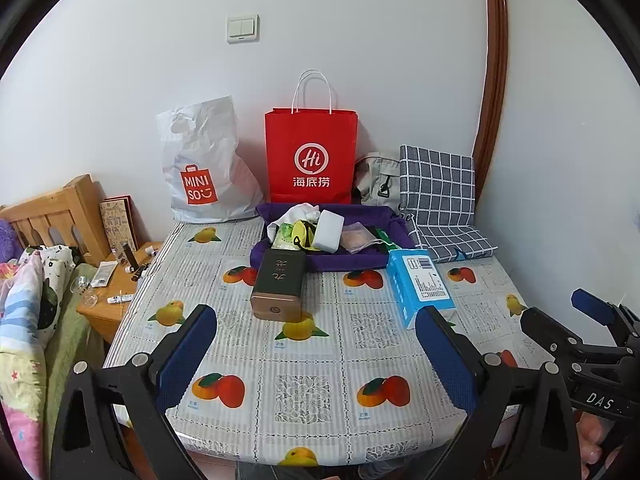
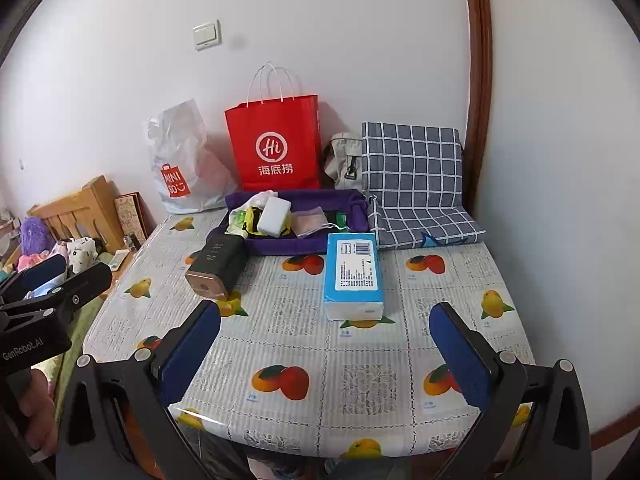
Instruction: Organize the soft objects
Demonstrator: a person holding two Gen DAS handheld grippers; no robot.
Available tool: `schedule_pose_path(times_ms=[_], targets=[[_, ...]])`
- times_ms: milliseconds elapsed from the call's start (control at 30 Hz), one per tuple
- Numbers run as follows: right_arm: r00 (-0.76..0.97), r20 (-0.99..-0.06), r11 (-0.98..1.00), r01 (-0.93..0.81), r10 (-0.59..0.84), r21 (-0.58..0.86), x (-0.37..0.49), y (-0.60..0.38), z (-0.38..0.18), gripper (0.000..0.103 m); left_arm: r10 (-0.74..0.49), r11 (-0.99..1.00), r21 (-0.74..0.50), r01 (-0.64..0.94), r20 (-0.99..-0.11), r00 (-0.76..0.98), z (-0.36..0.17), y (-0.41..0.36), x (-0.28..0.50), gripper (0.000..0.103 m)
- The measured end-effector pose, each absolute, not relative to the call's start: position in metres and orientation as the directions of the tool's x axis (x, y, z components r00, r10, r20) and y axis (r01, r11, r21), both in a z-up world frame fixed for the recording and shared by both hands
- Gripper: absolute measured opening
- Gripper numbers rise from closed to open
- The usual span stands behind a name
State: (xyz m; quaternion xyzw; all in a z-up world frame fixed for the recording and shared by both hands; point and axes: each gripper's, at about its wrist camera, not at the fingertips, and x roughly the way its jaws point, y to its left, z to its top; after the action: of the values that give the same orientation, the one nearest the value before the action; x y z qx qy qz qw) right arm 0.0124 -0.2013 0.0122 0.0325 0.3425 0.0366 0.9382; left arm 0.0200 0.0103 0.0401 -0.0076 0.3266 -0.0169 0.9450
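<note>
1. Right wrist view: the right claw is spread wide and holds nothing, low over the near part of the worktop; the blue tissue pack lies just ahead between its fingers, not touching them.
2. Left wrist view: the left claw is likewise released and empty; the dark tin box lies ahead of it, and the tissue pack sits ahead to its right.
3. Behind both, the purple tray holds a white sponge block and small soft items.
4. Bare fruit-patterned cloth lies between the claws and these things; the near worktop edge is under the claws.
5. Along the wall stand a red paper bag and a checked cushion.
</note>
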Motion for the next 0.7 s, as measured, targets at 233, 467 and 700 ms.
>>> schedule_pose_path(times_ms=[233,467,700], targets=[[0.765,-0.639,0.996,-0.040,0.081,0.079,0.0101,-0.2007,0.0134,0.103,-0.039,0.999,-0.028,0.028,-0.617,0.786,0.0413,0.0088,0.0178,0.101],[0.767,-0.636,0.996,-0.039,0.081,0.080,0.0081,-0.2011,0.0136,0.103,-0.040,0.999,-0.029,0.027,-0.618,0.785,0.0415,0.0082,0.0174,0.101],[0.769,-0.634,0.996,-0.041,0.084,0.082,0.0074,-0.2021,0.0140,0.103,-0.040,0.999,-0.029,0.028,-0.617,0.786,0.0416,0.0092,0.0175,0.101]])
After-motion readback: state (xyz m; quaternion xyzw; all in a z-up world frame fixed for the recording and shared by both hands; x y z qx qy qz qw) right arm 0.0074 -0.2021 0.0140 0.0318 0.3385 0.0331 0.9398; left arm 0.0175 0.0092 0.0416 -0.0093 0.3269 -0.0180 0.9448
